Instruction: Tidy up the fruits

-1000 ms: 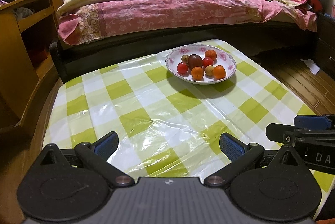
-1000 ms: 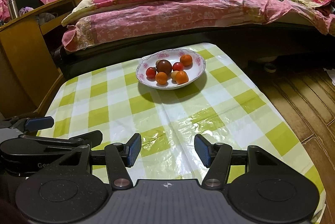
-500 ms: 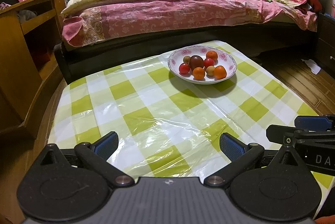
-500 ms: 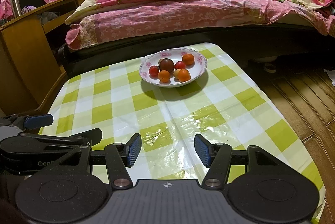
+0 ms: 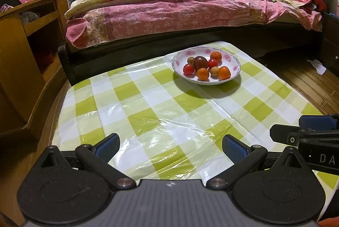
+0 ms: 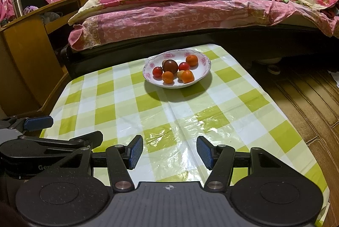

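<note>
A white bowl with pink flowers (image 5: 234,67) (image 6: 205,70) stands at the far end of the green-checked table (image 5: 148,104) (image 6: 118,108). It holds several fruits: a dark brown tomato (image 5: 200,62) (image 6: 170,66), small red tomatoes (image 5: 188,69), oranges (image 5: 224,73) (image 6: 188,76) and small tan fruits. My left gripper (image 5: 170,147) is open and empty over the table's near edge. My right gripper (image 6: 169,151) is open and empty beside it, well short of the bowl.
A bed with pink quilts (image 5: 190,6) runs behind the table. A wooden desk (image 5: 27,36) stands at the left. Wooden floor (image 6: 307,95) lies to the right. The right gripper shows in the left wrist view (image 5: 307,138), and the left gripper in the right wrist view (image 6: 42,142).
Both grippers have drawn back slightly from the bowl and the views have shifted a little. Both stay open and empty. The fruits have not moved.
</note>
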Demonstrator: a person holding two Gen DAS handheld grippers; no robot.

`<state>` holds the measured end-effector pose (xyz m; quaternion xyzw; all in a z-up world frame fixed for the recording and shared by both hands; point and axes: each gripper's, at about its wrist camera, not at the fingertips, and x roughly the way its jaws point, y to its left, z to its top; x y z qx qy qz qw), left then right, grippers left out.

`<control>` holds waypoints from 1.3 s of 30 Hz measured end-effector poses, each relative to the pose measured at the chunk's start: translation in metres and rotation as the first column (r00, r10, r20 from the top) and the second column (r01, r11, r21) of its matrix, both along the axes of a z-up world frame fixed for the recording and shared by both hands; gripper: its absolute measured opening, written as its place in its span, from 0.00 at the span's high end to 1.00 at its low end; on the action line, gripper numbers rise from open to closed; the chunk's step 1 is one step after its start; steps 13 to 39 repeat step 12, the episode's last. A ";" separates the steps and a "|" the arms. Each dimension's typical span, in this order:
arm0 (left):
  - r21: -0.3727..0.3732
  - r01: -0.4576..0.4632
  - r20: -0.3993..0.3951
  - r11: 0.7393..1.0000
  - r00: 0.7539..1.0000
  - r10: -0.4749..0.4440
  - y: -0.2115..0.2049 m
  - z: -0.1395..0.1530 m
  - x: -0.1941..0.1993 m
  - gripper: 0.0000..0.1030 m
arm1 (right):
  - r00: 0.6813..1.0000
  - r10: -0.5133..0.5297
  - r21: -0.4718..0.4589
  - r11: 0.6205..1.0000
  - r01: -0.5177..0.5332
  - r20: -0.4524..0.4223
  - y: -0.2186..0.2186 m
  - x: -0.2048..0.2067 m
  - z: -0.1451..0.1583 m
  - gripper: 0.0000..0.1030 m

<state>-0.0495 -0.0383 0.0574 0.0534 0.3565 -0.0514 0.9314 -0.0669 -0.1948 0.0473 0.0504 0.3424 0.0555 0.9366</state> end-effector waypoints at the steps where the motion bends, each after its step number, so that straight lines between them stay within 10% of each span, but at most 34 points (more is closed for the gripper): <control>1: 0.002 -0.001 0.002 1.000 1.000 0.001 0.001 0.000 -0.001 0.00 | 1.000 0.001 0.000 1.000 -0.001 0.000 0.000 0.000 0.000 0.48; 39: 0.012 -0.006 -0.008 1.000 1.000 0.006 -0.001 -0.001 0.000 0.00 | 1.000 -0.006 0.005 1.000 0.006 0.002 0.000 0.001 0.000 0.47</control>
